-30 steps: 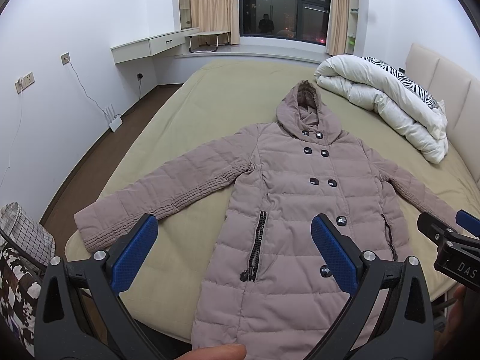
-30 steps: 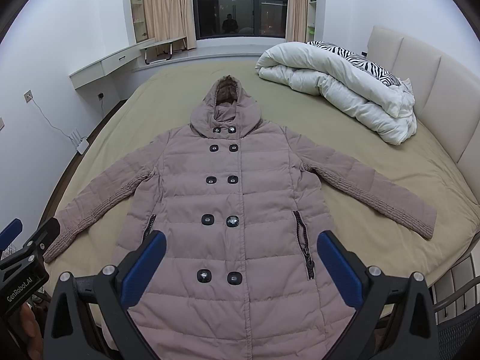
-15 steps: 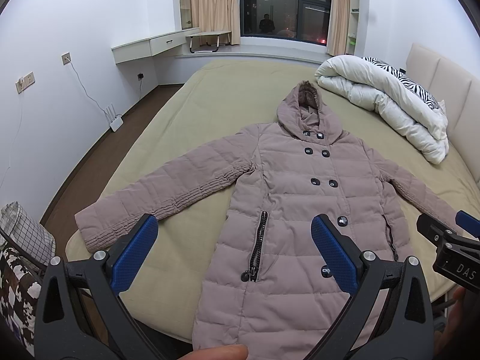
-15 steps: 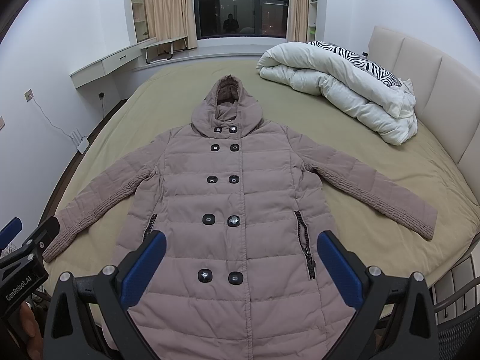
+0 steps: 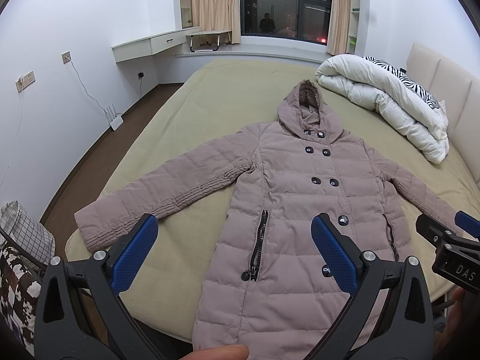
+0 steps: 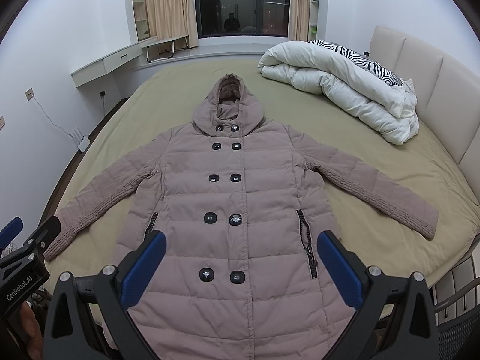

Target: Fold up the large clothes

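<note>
A mauve hooded puffer coat lies flat and face up on the bed, buttoned, both sleeves spread out, hem toward me. My left gripper hovers open above the gap between the left sleeve and the coat's lower body, holding nothing. My right gripper hangs open over the coat's lower front, also with nothing between its blue pads. Each gripper shows at the edge of the other's view: the right gripper and the left gripper.
The olive-sheeted bed has a rolled white duvet with a zebra pillow at the far right by the padded headboard. A checked bag stands left of the bed's foot. A wall desk and window lie beyond.
Both grippers have drifted very slightly; the coat lies as before and neither gripper has taken hold of anything.
</note>
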Demonstrator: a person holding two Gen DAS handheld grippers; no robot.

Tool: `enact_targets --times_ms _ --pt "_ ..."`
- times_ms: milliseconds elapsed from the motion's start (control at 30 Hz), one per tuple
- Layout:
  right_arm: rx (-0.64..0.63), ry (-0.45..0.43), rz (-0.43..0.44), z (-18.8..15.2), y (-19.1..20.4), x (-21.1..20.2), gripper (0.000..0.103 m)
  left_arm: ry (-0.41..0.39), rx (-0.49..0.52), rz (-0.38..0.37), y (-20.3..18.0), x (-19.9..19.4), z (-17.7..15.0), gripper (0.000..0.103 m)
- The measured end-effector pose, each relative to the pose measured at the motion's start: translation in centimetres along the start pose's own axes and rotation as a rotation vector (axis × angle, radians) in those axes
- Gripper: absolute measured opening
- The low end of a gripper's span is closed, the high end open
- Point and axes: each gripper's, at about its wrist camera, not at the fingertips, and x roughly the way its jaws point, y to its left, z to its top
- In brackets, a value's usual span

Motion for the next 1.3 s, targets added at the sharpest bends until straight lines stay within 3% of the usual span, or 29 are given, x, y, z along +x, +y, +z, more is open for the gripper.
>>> enact_targets --times_ms 933,1000,1100,1200,1300 --pt "0.043 0.006 0.028 -1.2 -1.0 1.1 0.103 0.021 -0.007 -0.013 -0.7 2.3 -0.6 0.103" --pt "0.098 -0.024 0.079 -1.4 -3.1 1.2 0.103 0.032 -0.018 -0.038 -1.0 3.3 -0.6 0.103" --pt "0.235 -0.098 0.159 -1.0 -9.1 3.0 0.103 0.061 -0.012 -0.065 -1.8 5.4 -0.7 0.103" --pt "0.437 -0.153 0.129 -2.0 -17.5 5.3 0.103 0.153 -0.037 -0.144 -2.8 8.8 -0.5 0.103" --pt "0.703 -0.149 0.07 -4.4 -27.2 8.6 0.102 0.172 -0.07 -0.209 -4.0 11.7 -0.1 0.103"
